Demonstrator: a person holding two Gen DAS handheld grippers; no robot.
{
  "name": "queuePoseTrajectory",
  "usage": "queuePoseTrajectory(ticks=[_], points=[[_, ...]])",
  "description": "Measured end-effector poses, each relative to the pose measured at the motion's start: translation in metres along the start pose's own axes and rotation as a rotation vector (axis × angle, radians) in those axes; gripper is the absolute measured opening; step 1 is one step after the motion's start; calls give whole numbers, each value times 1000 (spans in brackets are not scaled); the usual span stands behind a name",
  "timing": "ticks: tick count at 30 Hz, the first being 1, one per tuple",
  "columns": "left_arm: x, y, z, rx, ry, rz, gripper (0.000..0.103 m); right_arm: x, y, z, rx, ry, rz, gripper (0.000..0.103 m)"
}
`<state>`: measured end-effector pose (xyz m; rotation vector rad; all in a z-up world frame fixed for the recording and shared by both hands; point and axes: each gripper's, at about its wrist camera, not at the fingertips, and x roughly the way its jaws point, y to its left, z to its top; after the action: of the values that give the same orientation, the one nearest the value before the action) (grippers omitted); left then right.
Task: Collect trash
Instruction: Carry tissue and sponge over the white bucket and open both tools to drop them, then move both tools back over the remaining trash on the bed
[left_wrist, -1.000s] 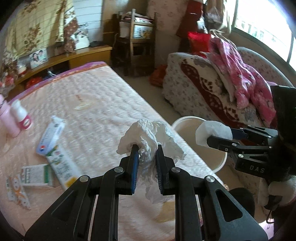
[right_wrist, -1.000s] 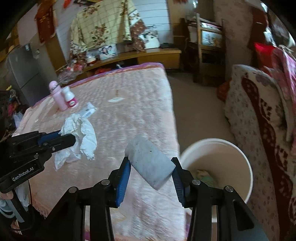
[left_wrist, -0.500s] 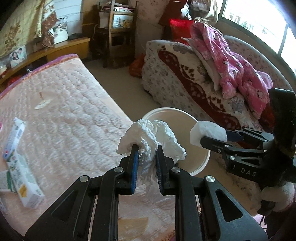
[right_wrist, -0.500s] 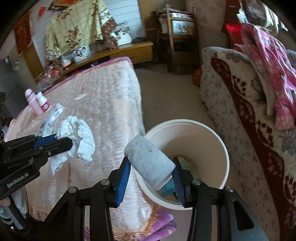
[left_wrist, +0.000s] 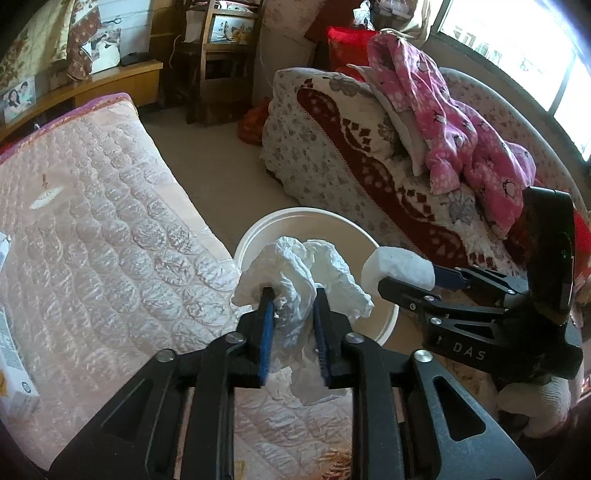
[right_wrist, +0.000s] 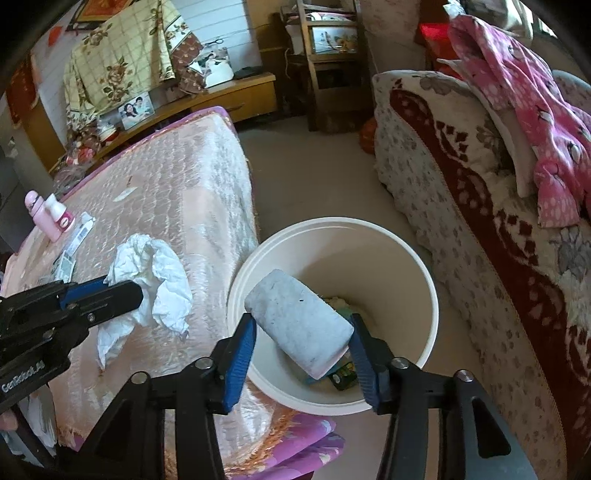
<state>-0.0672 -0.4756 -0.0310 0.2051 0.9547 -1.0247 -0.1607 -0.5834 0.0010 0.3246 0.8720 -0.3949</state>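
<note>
A crumpled white tissue (left_wrist: 306, 262) sits between the pads of my left gripper (left_wrist: 292, 295), whose jaws are opening. The pads still touch it. It hangs over the bed's edge, just in front of the white bin's rim (left_wrist: 295, 214). My right gripper (right_wrist: 302, 328) has a pale grey foam block (right_wrist: 295, 325) tilted between its blue pads. Its jaws are opening too, and the block still spans them, above the bin's wall (right_wrist: 388, 266). In the right wrist view the left gripper (right_wrist: 125, 293) and the tissue (right_wrist: 155, 269) are over the bed. The left wrist view shows the right gripper (left_wrist: 406, 282) and the block (left_wrist: 402, 264).
The bin stands on the floor between the pink quilted bed (right_wrist: 177, 192) and a patterned sofa (right_wrist: 480, 206) with pink clothes (left_wrist: 461, 140). Packets lie in the bin's bottom (right_wrist: 343, 376). Pink bottles (right_wrist: 48, 214) and boxes (left_wrist: 14, 369) lie on the bed.
Both grippers have moved off the bed toward the bin, and the bin now lies under the right one. Both pairs of jaws stand slightly wider.
</note>
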Motion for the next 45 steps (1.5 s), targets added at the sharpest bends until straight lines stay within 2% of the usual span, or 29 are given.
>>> queuePoseTrajectory(ticks=[1,2,3,4,16,28,39,45], points=[[1,0,0,-2,-1,-2,33,2,-2,0,5,0,-4,54],[1,1,0,-5,-1,-6,45,3,-3,0,9,0,-7,57],[2,2,0,-7,-1,-9,51,4,-4,0,14,0,-11,64],[2,3,-1,-11,-2,-12,52,4,-5,0,18,-1,-13,67],[-14,11,-11,23,-21,63,52,7,1,-5,11,23,-9,67],[-51,43,-25,-10,-64,161,52,-4,46,3,-54,1,36,67],[-106,109,-53,-102,-97,250,52,-4,118,11,-154,-5,121,68],[-140,179,-62,-202,-121,331,52,-3,155,13,-208,-4,164,68]])
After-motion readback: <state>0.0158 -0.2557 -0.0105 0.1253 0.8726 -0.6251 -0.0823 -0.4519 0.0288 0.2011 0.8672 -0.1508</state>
